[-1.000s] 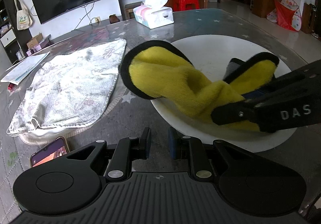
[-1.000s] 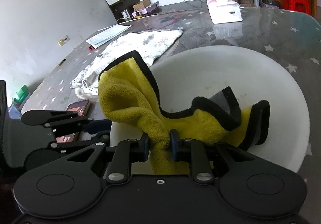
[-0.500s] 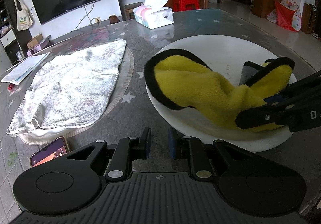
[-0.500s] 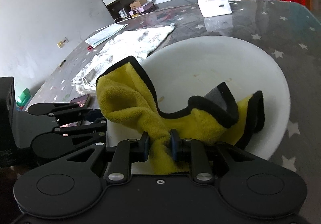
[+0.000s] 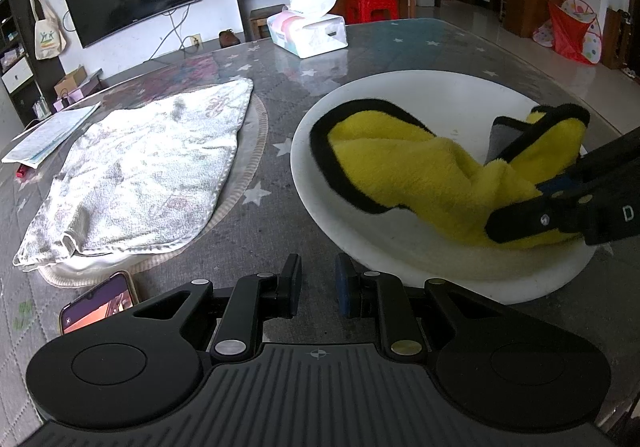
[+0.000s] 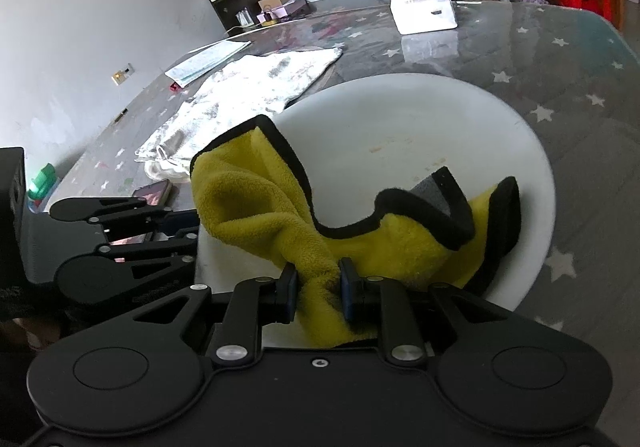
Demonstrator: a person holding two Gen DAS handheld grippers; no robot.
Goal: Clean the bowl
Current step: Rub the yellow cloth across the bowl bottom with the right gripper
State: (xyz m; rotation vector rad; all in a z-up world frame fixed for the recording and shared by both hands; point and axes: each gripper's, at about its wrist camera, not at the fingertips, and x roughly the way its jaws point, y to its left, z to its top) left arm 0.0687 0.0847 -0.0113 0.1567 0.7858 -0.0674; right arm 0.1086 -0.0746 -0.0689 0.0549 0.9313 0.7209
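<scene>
The only legible writing is a white "D" on the side of the right gripper (image 6: 318, 285), whose fingers pinch one yellow, black-edged cloth (image 6: 276, 223) lying inside the single white bowl (image 6: 400, 119) on the star-patterned table (image 5: 400, 47). The left gripper (image 5: 318, 285), fingers nearly together on nothing, hangs just beside the bowl's near rim, with one phone (image 5: 98, 301), one white towel (image 5: 148, 167) and one tissue pack (image 5: 306, 31) to the left and behind.

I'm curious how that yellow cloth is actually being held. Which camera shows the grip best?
The right wrist view: the yellow cloth is bunched between the right gripper fingers, over the white bowl. The left wrist view shows the cloth from the side, the grip mostly hidden.
</scene>
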